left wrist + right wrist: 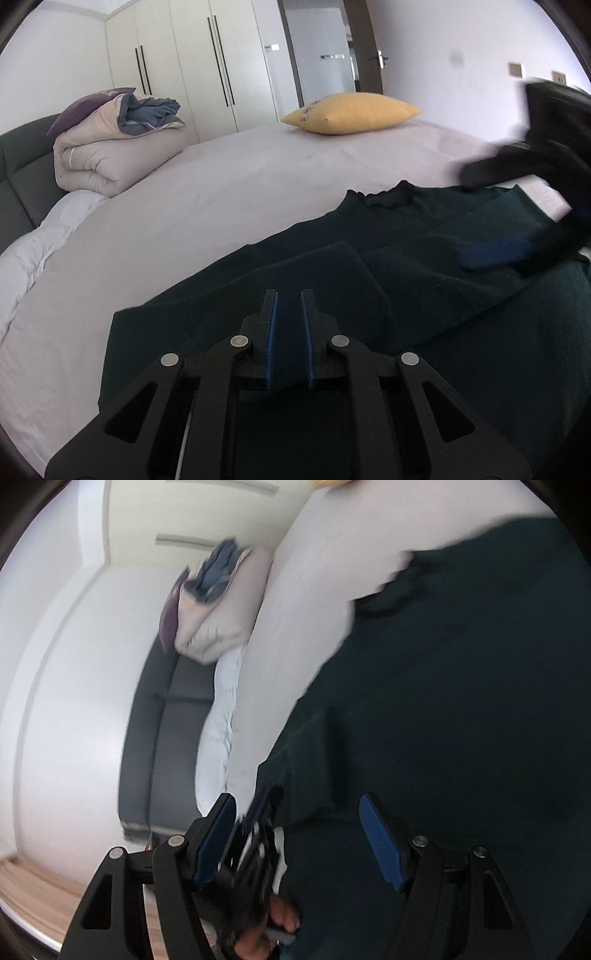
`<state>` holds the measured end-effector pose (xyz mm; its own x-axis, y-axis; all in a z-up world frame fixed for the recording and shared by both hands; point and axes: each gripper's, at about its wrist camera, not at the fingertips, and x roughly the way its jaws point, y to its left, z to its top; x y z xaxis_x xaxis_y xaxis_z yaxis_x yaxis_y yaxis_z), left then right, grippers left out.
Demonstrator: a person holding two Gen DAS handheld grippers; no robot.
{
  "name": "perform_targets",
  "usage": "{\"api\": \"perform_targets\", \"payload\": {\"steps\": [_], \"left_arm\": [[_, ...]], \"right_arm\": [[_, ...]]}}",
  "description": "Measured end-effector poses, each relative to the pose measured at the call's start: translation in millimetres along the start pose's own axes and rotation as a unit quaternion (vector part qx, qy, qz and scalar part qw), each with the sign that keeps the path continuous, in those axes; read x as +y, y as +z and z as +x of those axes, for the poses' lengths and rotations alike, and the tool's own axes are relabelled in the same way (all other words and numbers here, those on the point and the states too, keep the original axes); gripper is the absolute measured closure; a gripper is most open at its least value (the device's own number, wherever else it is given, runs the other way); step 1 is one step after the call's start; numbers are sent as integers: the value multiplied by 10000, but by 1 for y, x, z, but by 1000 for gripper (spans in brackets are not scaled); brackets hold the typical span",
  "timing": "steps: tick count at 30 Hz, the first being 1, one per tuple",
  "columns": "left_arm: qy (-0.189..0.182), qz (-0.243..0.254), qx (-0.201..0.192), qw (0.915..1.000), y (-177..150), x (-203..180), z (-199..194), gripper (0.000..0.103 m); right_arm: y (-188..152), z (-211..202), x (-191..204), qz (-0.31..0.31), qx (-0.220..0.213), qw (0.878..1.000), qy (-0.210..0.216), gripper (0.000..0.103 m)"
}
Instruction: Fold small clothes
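The sweater (pixel 424 266) was plain dark green on a pale lilac-grey sheet (pixel 221 192). The pillow (pixel 351 112) was mustard yellow, the folded duvet (pixel 110 147) beige with blue-grey lining, the headboard (pixel 18 177) charcoal. Both grippers were black with ribbed blue pads (pixel 380 840)

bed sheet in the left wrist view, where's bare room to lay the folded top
Bare pale bed sheet runs wide between the rolled beige duvet, the yellow pillow and the dark green knit top. The near right is crowded: the top and both grippers fill it.
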<state>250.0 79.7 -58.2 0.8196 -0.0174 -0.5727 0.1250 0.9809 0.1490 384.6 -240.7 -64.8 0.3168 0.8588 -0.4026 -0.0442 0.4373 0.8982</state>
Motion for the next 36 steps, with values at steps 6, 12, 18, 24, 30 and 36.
{"api": "perform_targets", "payload": {"steps": [6, 12, 18, 24, 30, 36], "left_arm": [[-174, -755, 255, 9967, -6, 38, 4, 92], [-360, -1294, 395, 9901, -17, 63, 6, 92], [-473, -1910, 289, 9800, -12, 100, -8, 92], [-798, -2682, 528, 9586, 0, 156, -6, 92], [-1072, -3291, 569, 9365, 9, 203, -11, 92], [-1156, -2863, 786, 9479, 28, 198, -13, 92]], "right_arm": [[27, 70, 6, -7, 621, 9948, -811, 30], [26, 101, 7, -107, 815, 9916, -997, 48], [22, 102, 27, -757, 736, 9854, -1339, 94], [21, 45, 29, -861, 152, 9880, -1272, 94], [23, -25, 3, -564, -340, 9906, -1198, 94], [14, -76, -25, -213, -722, 9896, -1230, 94]]}}
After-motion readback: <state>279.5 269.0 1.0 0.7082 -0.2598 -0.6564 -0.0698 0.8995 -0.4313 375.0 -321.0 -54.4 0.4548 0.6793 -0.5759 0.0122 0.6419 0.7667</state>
